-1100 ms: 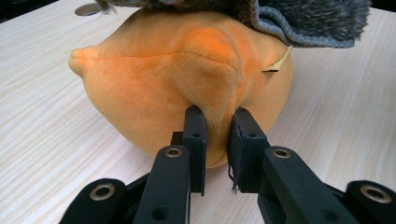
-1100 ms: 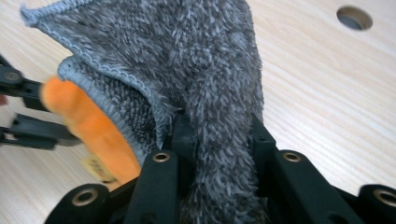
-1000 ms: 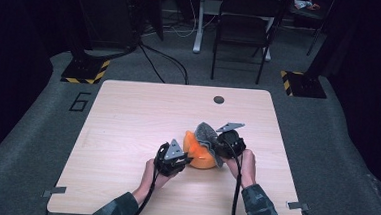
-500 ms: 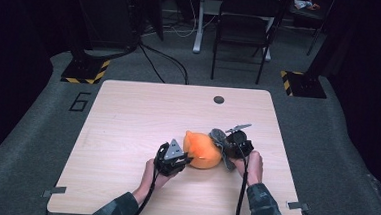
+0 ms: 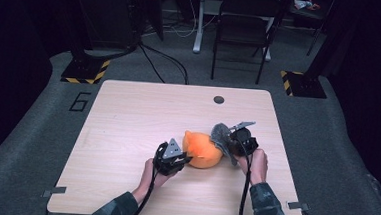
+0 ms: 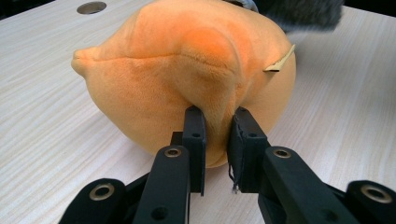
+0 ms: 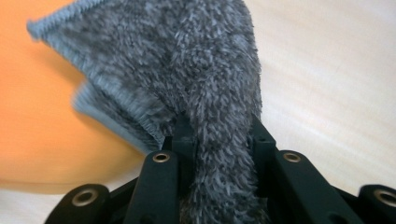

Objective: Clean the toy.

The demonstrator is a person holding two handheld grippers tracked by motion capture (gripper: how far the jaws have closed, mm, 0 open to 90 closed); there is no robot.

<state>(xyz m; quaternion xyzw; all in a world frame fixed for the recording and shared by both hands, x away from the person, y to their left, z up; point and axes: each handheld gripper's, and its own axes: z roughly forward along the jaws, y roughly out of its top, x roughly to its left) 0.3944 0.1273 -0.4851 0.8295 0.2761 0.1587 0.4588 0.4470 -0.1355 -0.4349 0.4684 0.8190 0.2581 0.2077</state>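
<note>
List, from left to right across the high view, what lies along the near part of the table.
Left claw pinching the orange plush toy → grey fuzzy cloth → right claw gripping that cloth.

Looking along my right gripper (image 7: 219, 135), I see its two black jaws closed on a fold of fuzzy grey cloth (image 7: 201, 70), the pile bulging up between them and spreading wide above. The cloth's stitched edge runs off toward the upper left, where it lies against a soft orange plush shape (image 7: 42, 130) taking up that side of my view. To the right there is pale wood-grain table (image 7: 327, 84).
</note>
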